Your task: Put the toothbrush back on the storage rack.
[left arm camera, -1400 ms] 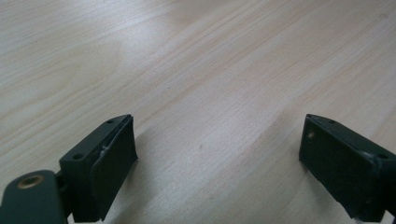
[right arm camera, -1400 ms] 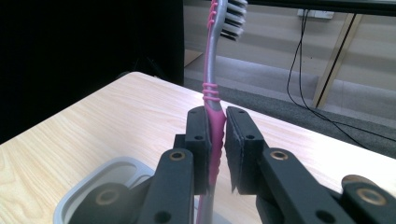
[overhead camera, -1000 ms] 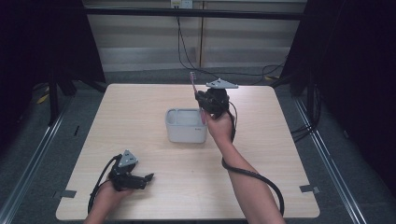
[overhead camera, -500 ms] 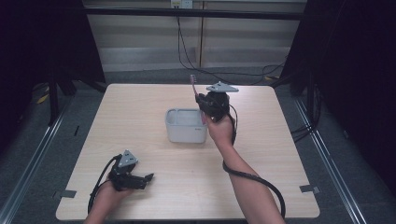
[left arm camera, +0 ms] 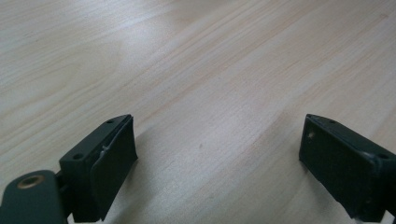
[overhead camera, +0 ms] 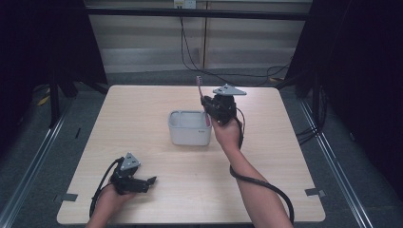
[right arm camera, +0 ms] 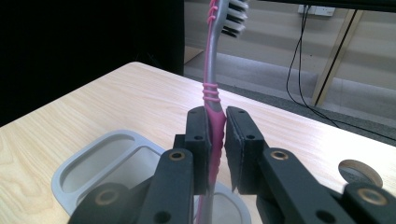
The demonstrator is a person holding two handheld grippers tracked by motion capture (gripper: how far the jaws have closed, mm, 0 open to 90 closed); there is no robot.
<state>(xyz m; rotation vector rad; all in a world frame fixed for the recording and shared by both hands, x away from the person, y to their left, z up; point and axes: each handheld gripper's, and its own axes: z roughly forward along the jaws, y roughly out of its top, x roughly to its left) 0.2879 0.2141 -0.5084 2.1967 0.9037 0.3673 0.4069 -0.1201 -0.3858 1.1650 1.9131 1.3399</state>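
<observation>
The desk (overhead camera: 142, 109) lay bare over most of its top, so a hand could pass freely along the left side, the far edge and the whole near strip. The one fixed obstacle was the grey container (overhead camera: 190, 128) standing near the middle. Just right of it the right gripper (overhead camera: 209, 105) hung above the desk, its jaws clamped on an upright toothbrush (overhead camera: 200, 88) that rose beside the container's right end. The left gripper (overhead camera: 149, 180) rested at the near left corner, its jaws wide apart over bare wood, well apart from the container.
</observation>
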